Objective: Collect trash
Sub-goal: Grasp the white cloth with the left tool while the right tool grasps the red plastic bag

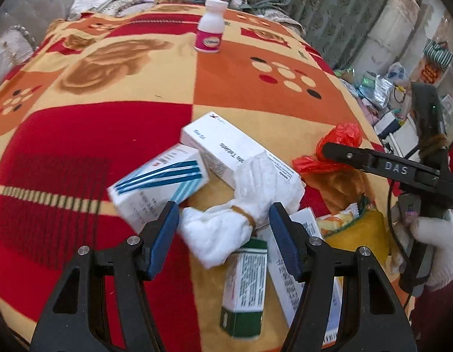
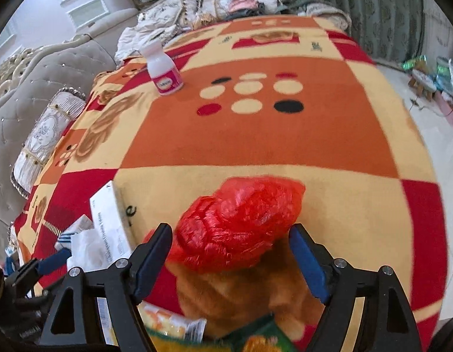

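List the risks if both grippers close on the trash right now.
1. The left gripper straddles a crumpled white tissue lying against several medicine boxes; closing could snag a box edge or scatter the pile.
2. The right gripper frames a loose red plastic bag; thin film may slip out, or the pads may pinch the blanket beneath.
3. The two grippers work close together and could bump.

Near edge of blanket (image 2: 285, 135) crowded: boxes (image 1: 226, 152), tissue (image 1: 226, 228), red bag (image 2: 241, 220) block low passage. Middle stretch open up to lone bottle (image 1: 210, 28).
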The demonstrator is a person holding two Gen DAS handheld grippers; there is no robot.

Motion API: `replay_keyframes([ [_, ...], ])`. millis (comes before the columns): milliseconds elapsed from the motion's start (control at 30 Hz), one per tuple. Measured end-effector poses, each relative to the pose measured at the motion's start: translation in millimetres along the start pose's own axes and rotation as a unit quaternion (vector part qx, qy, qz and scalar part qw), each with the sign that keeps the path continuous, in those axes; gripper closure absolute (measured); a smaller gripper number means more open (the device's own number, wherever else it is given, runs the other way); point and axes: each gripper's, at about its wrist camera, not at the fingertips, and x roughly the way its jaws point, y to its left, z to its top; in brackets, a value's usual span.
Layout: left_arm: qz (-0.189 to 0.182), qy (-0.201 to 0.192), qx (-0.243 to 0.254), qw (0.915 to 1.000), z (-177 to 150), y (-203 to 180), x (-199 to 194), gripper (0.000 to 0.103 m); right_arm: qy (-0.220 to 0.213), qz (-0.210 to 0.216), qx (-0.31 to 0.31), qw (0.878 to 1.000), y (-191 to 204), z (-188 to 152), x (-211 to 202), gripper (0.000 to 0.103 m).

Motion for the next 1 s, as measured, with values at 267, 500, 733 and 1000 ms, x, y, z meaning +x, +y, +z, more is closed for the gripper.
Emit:
replay_keyframes([
  [267,-0.009,-0.008,-0.013,0.9998,2,5,-14,0.074,-0.012,0.016,-0.02,1.0,3,-2,-5,0.057],
  [500,-0.031,-0.055,0.0,0.998,2,-10,-74,0.075,-0.068,0.046,-0.032,0.996,7,-18,-77,0.057],
  [733,-0.078,-0.063,0.035,0.9943,-15,-63,-107,0.075,-0.106,0.024,-0.031,0.994,-11,-67,-150,0.057],
  [1000,-0.134,-0.037,0.094,0.9858,-46,-147,-101,0.075,-0.106,-0.046,0.01,0.993,-75,-128,-198,0.057],
])
